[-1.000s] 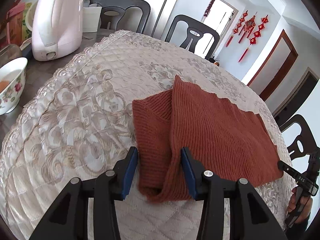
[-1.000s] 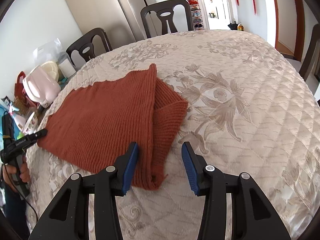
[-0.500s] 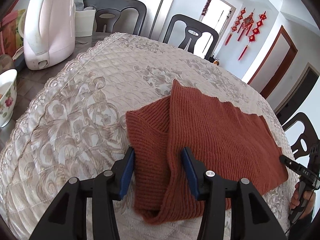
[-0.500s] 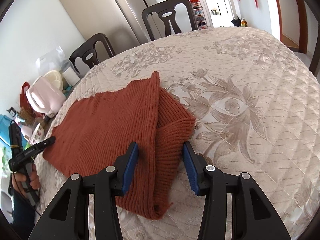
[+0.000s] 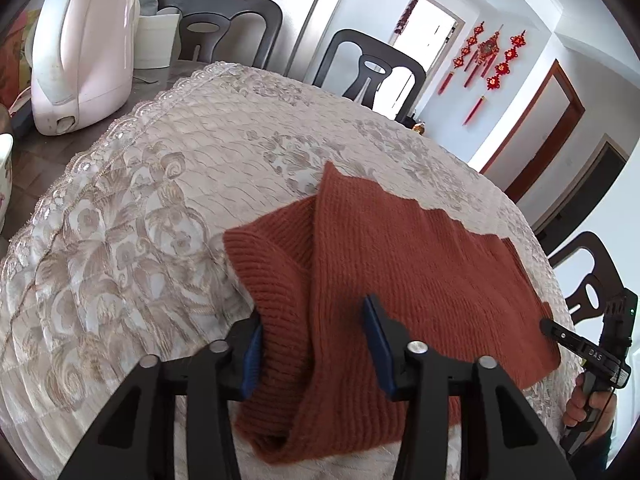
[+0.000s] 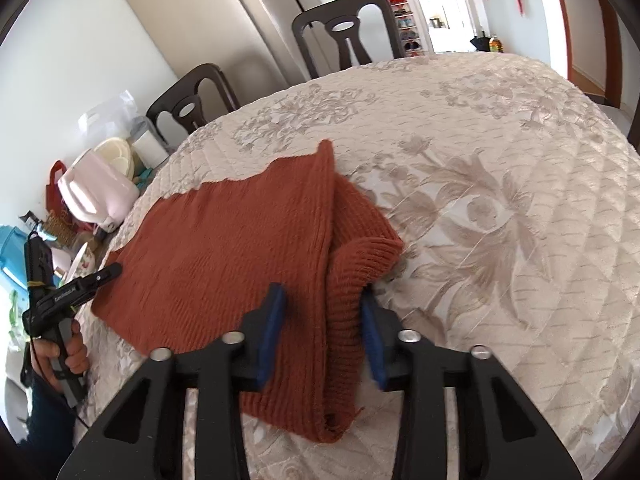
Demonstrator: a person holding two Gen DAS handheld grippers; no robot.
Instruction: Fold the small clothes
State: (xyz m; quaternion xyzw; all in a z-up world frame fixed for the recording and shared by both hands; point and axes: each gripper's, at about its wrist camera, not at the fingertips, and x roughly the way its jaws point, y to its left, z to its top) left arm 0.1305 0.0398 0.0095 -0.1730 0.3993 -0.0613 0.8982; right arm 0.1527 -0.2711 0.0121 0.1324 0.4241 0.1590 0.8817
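Observation:
A rust-red knitted garment (image 5: 400,272) lies on the quilted cream tablecloth (image 5: 140,220), each end folded in over the middle. My left gripper (image 5: 312,344) is open, its blue pads either side of the folded ribbed end nearest it. My right gripper (image 6: 322,332) is open too, astride the opposite folded end of the garment (image 6: 248,248). Neither pad pair has closed on the cloth. The right gripper also shows at the left wrist view's right edge (image 5: 560,330), and the left gripper at the right wrist view's left edge (image 6: 108,272).
A pale pink kettle (image 5: 80,48) and a white container (image 5: 156,40) stand on the bare table beyond the cloth's edge. A floral bowl (image 6: 82,260) sits near them. Dark chairs (image 5: 372,72) ring the table. The cloth (image 6: 500,200) stretches away beyond the garment.
Both grippers have moved forward over the garment's ends, so the folded cloth now sits between each pair of open pads. The garment has not moved.

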